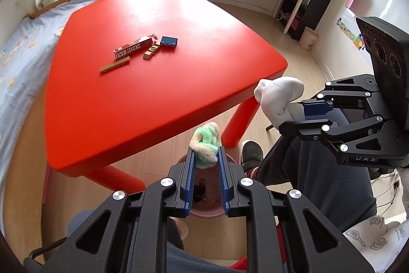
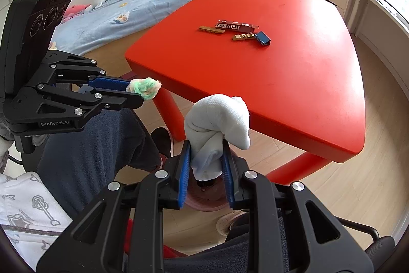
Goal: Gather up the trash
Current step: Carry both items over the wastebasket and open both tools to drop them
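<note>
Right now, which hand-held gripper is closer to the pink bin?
Neither clearly. The left hand-held gripper and the right hand-held gripper both hang over the pink bin.

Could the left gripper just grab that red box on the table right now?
Probably not yet. The left gripper is already shut on a green fuzzy wad, off the table's near edge. The way to the red box on the red table looks free otherwise.

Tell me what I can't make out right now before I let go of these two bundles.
- Pink bin: both wrist views, rim and contents mostly hidden by the gripper fingers and held items.
- Box on the red table: left wrist view, lettering partly cut off; contents unseen.
- Green fuzzy bundle and white sock bundle: what they wrap, if anything, is hidden.
</note>
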